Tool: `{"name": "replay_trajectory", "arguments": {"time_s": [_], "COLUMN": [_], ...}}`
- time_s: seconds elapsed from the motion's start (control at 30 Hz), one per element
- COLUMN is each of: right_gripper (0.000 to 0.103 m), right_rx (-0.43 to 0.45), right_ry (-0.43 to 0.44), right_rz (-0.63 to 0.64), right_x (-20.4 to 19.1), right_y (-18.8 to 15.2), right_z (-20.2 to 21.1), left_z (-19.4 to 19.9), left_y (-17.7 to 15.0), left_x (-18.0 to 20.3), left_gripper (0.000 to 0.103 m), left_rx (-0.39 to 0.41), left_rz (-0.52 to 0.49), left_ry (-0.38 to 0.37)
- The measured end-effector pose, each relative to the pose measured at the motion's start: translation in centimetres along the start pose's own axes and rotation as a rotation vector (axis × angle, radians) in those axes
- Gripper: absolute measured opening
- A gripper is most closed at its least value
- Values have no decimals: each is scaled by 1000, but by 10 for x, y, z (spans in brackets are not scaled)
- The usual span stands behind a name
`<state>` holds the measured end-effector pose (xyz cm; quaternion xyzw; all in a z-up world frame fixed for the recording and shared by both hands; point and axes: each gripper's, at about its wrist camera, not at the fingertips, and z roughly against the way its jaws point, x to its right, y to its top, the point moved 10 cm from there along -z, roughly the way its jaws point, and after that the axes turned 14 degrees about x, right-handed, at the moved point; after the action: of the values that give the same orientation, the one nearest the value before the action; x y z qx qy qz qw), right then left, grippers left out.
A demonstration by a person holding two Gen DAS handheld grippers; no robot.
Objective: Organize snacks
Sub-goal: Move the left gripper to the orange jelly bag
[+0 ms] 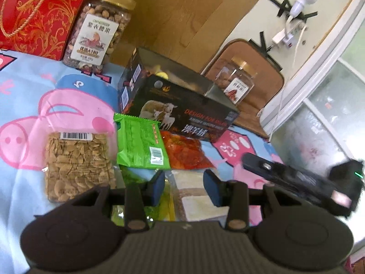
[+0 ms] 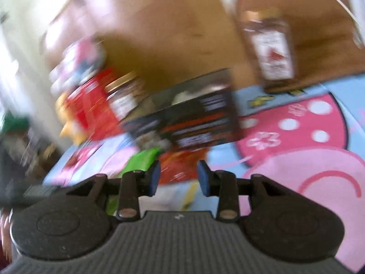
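Jaws wide and empty on the left gripper (image 1: 184,186) above the green foil snack packet (image 1: 142,146); right gripper (image 2: 179,178), blurred, likewise gapes near the black cardboard box (image 2: 196,123).

A home bedroom: a cartoon pig bedsheet (image 1: 27,105), a wooden headboard (image 1: 173,11), and a wall power strip (image 1: 294,34) beside a window.
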<state>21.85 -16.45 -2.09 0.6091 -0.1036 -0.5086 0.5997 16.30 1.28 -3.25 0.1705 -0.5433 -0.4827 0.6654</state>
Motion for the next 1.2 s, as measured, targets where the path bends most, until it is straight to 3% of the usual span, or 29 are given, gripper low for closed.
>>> {"name": "replay_trajectory", "arguments": {"time_s": [0.17,0.3,0.63,0.7,0.77,0.97,1.1,1.2], "right_gripper": [39,39,34,22,21,17,17,17], "right_rx": [-112,-146,-202,-205,-194,-48,29,37], "right_ry": [-11,-4,16,0,2,-42,-125,-150], "right_rz": [-219,-357,-381,-342,-336,-410,-424,-461], "right_x": [35,44,28,28,29,58,97,116], "right_y": [-10,-21,-24,-25,-26,-5,-2,-16], "right_z": [-29,-34,-64,-67,-65,-23,35,77], "left_z": [6,-9,-50,-49,-46,-27,-24,-28], "left_y": [8,20,17,17,17,20,10,-7], "left_x": [-8,-25,-19,-20,-20,3,48,87], "left_gripper": [38,38,38,38,38,38,38,42], "left_rx": [18,11,-35,-37,-43,-32,-68,-115], "left_rz": [5,46,13,13,22,15,-33,-67], "left_ry": [8,38,25,31,37,-10,-97,-184]}}
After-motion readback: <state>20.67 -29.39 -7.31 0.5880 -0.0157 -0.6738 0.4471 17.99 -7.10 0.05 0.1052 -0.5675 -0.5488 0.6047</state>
